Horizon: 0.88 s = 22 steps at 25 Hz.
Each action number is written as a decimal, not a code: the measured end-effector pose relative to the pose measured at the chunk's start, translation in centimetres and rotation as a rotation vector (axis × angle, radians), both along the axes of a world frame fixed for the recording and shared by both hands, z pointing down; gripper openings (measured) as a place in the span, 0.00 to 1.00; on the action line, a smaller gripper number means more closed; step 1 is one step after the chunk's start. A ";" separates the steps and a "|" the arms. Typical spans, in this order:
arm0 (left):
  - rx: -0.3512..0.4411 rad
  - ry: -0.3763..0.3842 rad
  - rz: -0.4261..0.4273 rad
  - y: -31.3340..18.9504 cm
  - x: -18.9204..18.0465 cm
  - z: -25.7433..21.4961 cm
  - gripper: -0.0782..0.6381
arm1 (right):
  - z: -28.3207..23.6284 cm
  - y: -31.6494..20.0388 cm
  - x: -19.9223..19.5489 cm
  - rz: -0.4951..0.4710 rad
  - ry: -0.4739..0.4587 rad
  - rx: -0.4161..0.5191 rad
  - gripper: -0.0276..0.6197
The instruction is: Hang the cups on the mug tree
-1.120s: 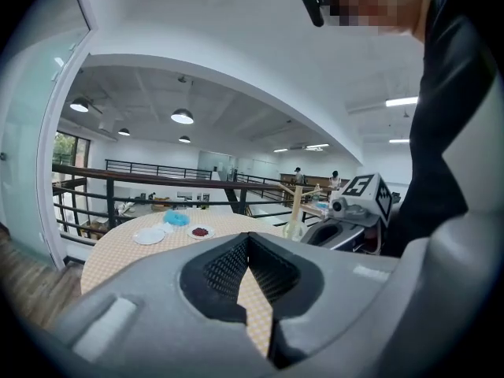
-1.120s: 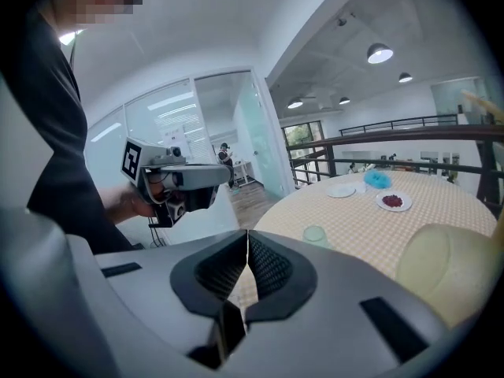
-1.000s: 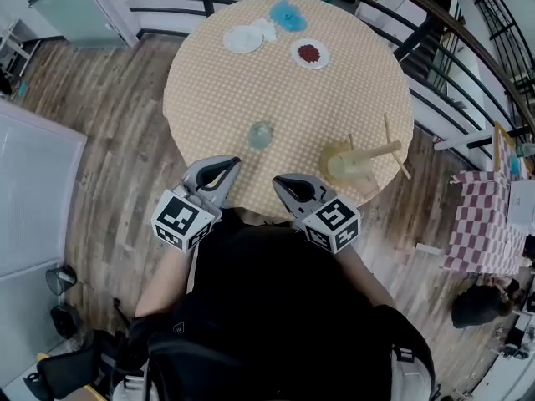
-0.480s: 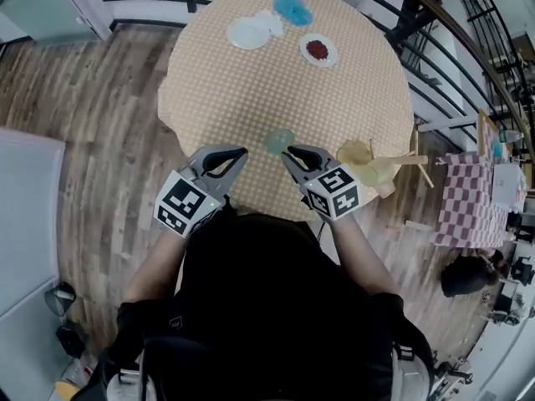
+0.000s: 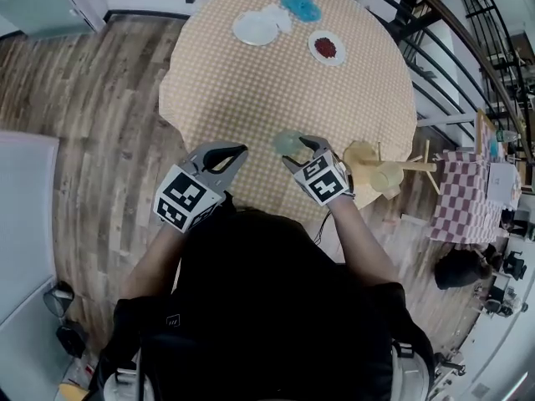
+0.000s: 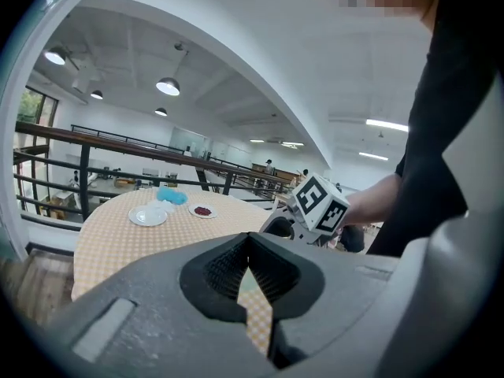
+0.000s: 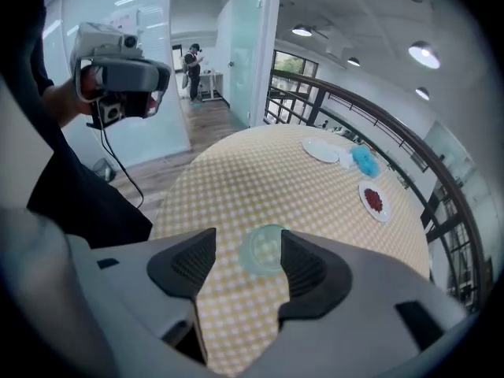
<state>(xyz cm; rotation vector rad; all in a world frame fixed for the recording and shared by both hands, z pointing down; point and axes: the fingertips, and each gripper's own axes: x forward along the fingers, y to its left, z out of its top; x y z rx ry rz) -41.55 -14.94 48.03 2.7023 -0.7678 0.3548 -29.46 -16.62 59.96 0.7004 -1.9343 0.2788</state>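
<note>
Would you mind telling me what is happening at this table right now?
A person with a gripper in each hand is going for the pale green cup on the round table. The right gripper has just been opening its jaws, and the cup stands between them, not yet gripped. The left gripper is shut and empty. The wooden mug tree stands further right.

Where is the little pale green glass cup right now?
In the head view the pale green glass cup stands near the round checked table's front edge, left of the wooden mug tree. The right gripper's jaws, just now opening, frame it.
</note>
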 end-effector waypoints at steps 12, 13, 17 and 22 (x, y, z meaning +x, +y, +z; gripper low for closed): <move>-0.029 0.003 -0.029 -1.6 -0.6 0.7 0.12 | 5.2 -1.7 1.8 -0.175 0.223 -0.112 0.61; -0.037 0.006 -0.037 -1.5 -0.8 0.8 0.12 | 5.7 -1.7 1.8 -0.189 0.239 -0.130 0.61; -0.078 0.013 -0.075 -1.3 -1.7 1.7 0.12 | 7.5 -2.3 1.5 -0.196 0.262 -0.163 0.61; -0.106 0.007 -0.083 -1.0 -2.9 2.5 0.12 | 9.1 -2.6 1.0 -0.192 0.305 -0.157 0.58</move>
